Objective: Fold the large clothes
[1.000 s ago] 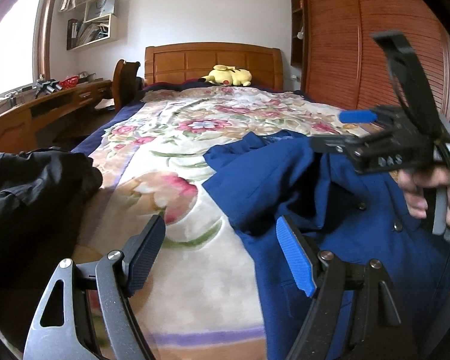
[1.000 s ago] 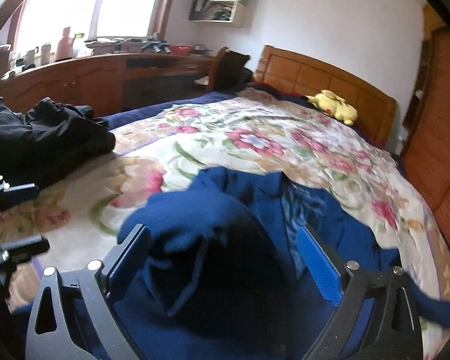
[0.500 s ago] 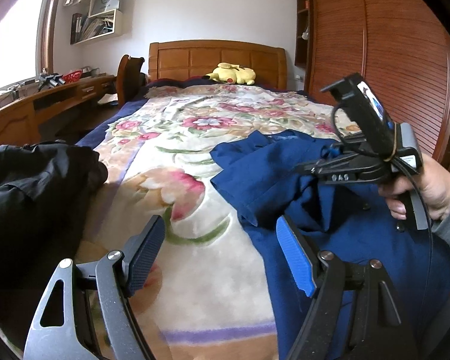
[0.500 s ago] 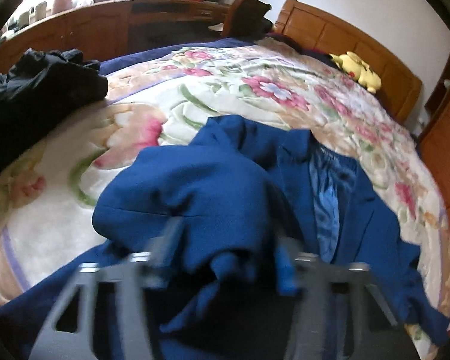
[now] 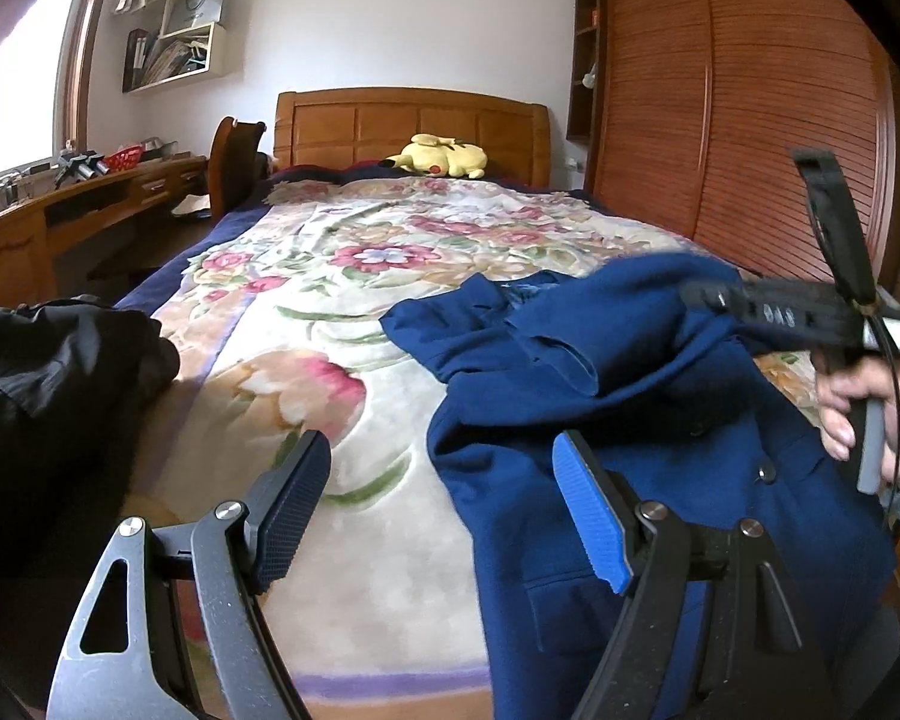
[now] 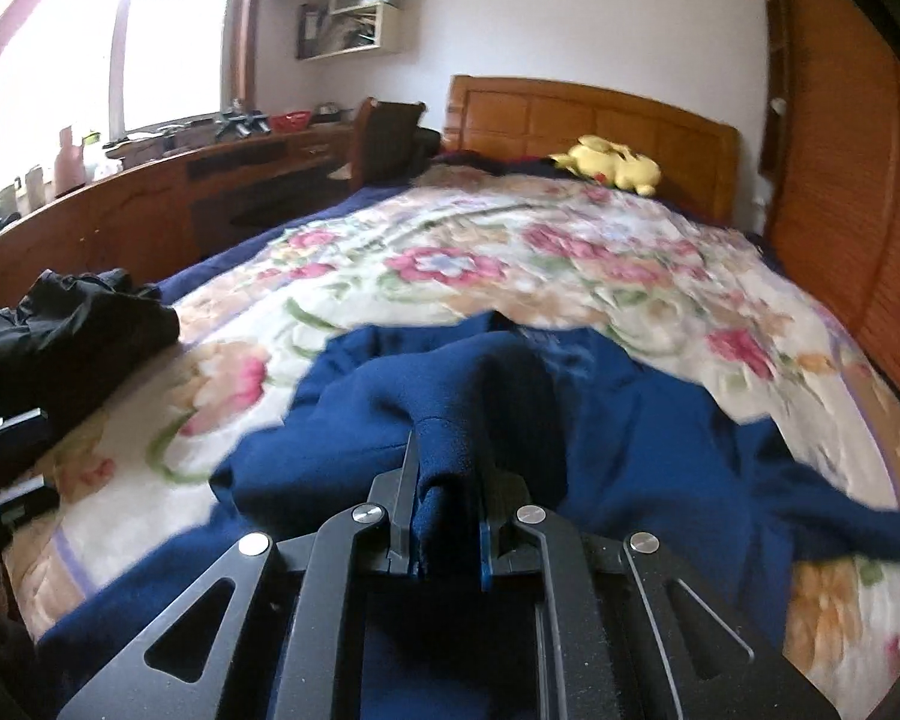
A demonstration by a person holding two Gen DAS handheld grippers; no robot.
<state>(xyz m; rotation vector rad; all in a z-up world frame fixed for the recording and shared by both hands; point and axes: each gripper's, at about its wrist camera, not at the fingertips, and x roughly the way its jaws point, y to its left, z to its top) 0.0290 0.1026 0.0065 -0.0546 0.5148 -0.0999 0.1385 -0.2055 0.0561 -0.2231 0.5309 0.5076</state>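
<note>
A blue coat [image 5: 660, 420] lies rumpled on the near right part of the floral bedspread [image 5: 354, 336], its buttons facing up and its lower edge running off toward the near end of the bed. A fold of its thick blue cloth is lifted off the rest and pinched in the right gripper [image 6: 447, 501], whose jaws have just been closing and now clamp tight on that bunched fold (the cloth stands up in a ridge between the pads). In the left wrist view the same gripper reaches in from the right, held by a hand [image 5: 870, 414] wrapped round its handle, with the raised fabric draped from its tip.

The left gripper [image 5: 444, 504] hangs over the near part of the bedspread, just left of the coat's edge, jaws standing well apart with nothing between them; its right pad is blue and its left one dark.

To the near left a heap of black clothing [image 5: 48, 396] sits on the bed's edge. At the far end a yellow plush toy [image 5: 441, 157] rests against the wooden headboard [image 5: 411, 126]. A wooden desk [image 6: 150, 204] runs along the left wall under the window, and a slatted wooden wardrobe [image 5: 738, 114] fills the right wall.
</note>
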